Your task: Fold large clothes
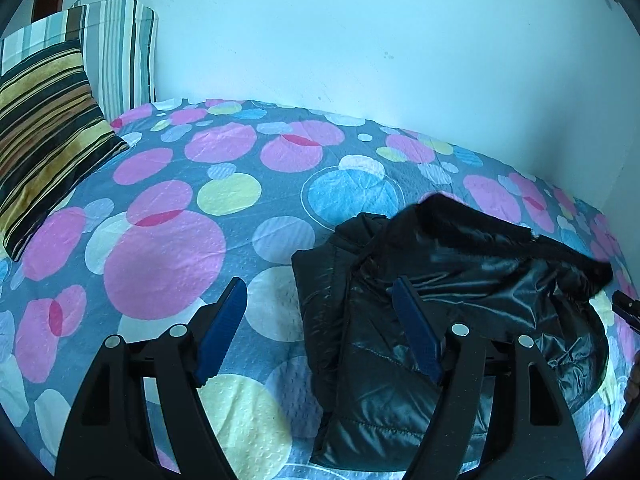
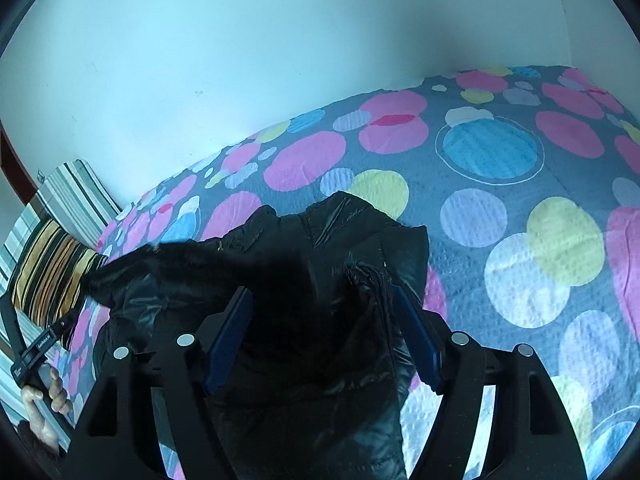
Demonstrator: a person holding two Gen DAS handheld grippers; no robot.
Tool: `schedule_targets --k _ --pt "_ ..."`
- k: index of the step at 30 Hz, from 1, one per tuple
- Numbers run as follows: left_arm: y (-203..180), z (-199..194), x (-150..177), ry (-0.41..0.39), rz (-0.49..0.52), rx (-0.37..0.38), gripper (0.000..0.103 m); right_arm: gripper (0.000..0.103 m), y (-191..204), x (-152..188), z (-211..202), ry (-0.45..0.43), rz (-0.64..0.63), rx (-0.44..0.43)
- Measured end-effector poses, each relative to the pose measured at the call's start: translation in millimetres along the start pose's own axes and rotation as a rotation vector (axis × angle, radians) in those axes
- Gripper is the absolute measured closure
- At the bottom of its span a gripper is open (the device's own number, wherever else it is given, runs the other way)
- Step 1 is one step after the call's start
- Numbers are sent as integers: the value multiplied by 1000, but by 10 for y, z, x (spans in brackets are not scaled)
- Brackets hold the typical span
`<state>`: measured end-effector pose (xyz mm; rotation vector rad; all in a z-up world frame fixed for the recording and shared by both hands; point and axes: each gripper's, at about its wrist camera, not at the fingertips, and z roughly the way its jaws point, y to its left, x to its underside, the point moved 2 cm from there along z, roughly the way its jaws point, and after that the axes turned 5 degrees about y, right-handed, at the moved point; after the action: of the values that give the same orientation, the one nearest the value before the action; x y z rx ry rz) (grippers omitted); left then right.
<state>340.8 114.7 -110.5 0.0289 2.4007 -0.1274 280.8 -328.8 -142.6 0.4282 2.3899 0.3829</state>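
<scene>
A black shiny padded jacket [image 1: 440, 300] lies bunched on a bed with a grey cover printed with coloured circles [image 1: 168, 208]. My left gripper [image 1: 320, 292] is open above the jacket's left edge; its right finger is over the fabric, its left finger over bare cover, nothing held. In the right wrist view the jacket [image 2: 328, 248] fills the lower middle, with a furry hood edge [image 2: 132, 276] to the left. My right gripper [image 2: 324, 300] is open just above the jacket, which shows between its fingers.
Striped cushions [image 1: 44, 128] lean against the white wall [image 1: 360, 32] at the bed's head; they also show in the right wrist view [image 2: 52, 272]. The left gripper and the hand holding it [image 2: 44, 376] show at the lower left. Open bed cover [image 2: 520, 200] lies right of the jacket.
</scene>
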Motion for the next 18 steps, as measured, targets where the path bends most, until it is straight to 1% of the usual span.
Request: schedule_targets --k 3,8,11,13,18 --pt "-3 30 10 9 23 4 28 32 -10 7 -34 -3 -25 3" --pt "-125 236 -72 60 79 45 27 32 27 -62 18 -1 -80 19" --pt "-232 432 -174 93 110 61 25 32 43 -193 133 8 -113 33" --pt "-308 573 -235 111 132 67 23 32 39 -305 267 31 -125 38" --pt "-466 928 -352 154 197 58 23 32 -27 -526 621 87 -114 19"
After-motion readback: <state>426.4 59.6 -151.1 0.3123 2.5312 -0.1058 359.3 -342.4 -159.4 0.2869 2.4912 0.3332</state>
